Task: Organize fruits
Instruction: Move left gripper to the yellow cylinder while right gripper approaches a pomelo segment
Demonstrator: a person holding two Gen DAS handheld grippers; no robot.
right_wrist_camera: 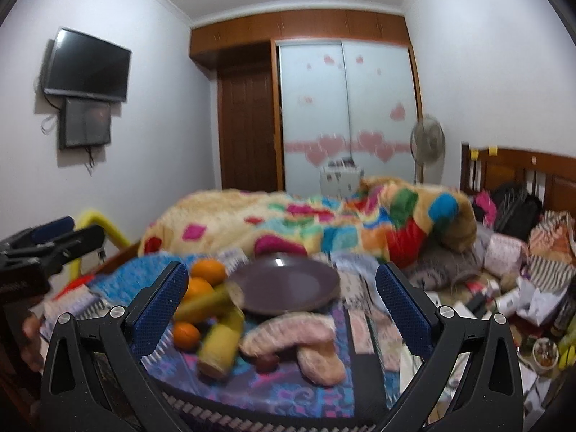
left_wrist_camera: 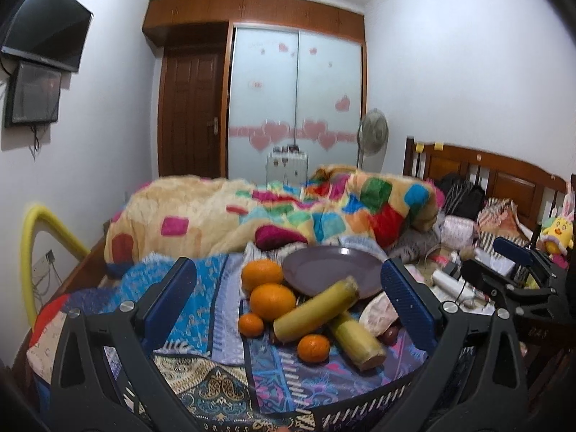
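I am holding my left gripper (left_wrist_camera: 288,302) above the near edge of the bed with its jaws spread wide and nothing between the blue pads (left_wrist_camera: 172,298). My right gripper (right_wrist_camera: 282,306) is hanging likewise, jaws wide apart and gripping nothing.

The fruit is lying on a patterned blue cloth (left_wrist_camera: 223,327) that is covering the bed in front of me. A purple plate (left_wrist_camera: 331,270) is sitting at the far side of the group, with no fruit inside its bowl. Two large oranges (left_wrist_camera: 272,301) are lying just left of the plate, one behind the other and touching. A small orange (left_wrist_camera: 250,324) is sitting just in front of the nearer large one, and another small orange (left_wrist_camera: 313,348) is lying closer to me, beside the yellow-green stalk pieces. One stalk piece (left_wrist_camera: 316,309) is leaning with its far end over the plate rim; a second stalk piece (left_wrist_camera: 358,342) is lying to its right, pointing toward me. Pink-wrapped fruits (right_wrist_camera: 288,333) are lying right of the stalks, in front of the plate, and a small dark red fruit (right_wrist_camera: 266,361) is sitting between them; both wrist views are blurring here, so I cannot tell what the wrapping is holding.

Behind the group a colourful patchwork blanket (left_wrist_camera: 273,212) is heaped across the bed. A dark slatted basket rim (right_wrist_camera: 223,414) is showing at the bottom edge, directly under the jaws.
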